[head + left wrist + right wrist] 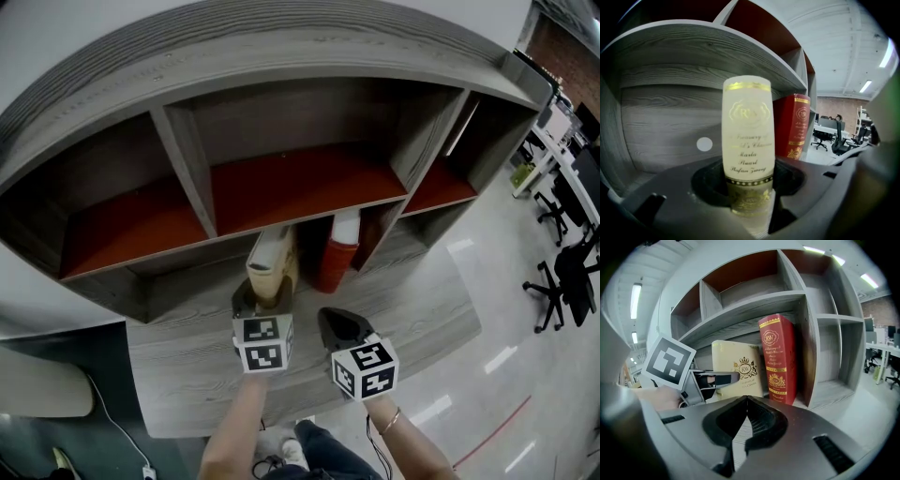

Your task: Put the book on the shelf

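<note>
A cream book with gold print stands upright at the mouth of the lower shelf compartment. My left gripper is shut on its lower end. In the left gripper view its rounded spine rises between the jaws of the left gripper. Just to its right a red book stands upright against the compartment's divider. The right gripper view shows the cream book, the red book and the left gripper's finger lying on the cream cover. My right gripper is shut and empty, its jaws meeting a little in front of the books.
The grey wooden shelf unit has red-floored upper compartments that hold nothing. Its bottom board juts out toward me. Office chairs and desks stand on the shiny floor at the right. A white cable lies at the lower left.
</note>
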{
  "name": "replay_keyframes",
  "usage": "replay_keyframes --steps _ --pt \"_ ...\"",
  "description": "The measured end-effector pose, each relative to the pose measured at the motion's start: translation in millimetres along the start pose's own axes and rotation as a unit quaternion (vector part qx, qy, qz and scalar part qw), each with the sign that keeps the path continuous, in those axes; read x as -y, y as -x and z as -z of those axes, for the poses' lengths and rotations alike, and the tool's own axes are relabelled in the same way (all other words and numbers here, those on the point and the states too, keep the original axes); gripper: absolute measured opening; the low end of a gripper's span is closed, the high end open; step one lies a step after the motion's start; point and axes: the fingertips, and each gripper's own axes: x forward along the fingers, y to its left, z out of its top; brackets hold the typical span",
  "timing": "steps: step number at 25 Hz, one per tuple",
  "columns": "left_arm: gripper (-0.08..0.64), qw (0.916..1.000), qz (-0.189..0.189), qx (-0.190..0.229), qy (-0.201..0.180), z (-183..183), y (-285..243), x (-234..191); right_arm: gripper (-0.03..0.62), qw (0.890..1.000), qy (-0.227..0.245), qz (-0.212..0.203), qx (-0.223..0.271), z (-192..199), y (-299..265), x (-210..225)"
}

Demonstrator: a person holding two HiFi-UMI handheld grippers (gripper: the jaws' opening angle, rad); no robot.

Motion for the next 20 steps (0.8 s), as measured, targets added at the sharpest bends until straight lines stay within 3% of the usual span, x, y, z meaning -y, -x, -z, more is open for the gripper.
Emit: replay_keyframes --steps 20 --pt "0.224 0.9998 -0.014 0.004 -0.010 1 -48 4 0.009 1.000 -0.009 0.018 -0.018 9 -10 24"
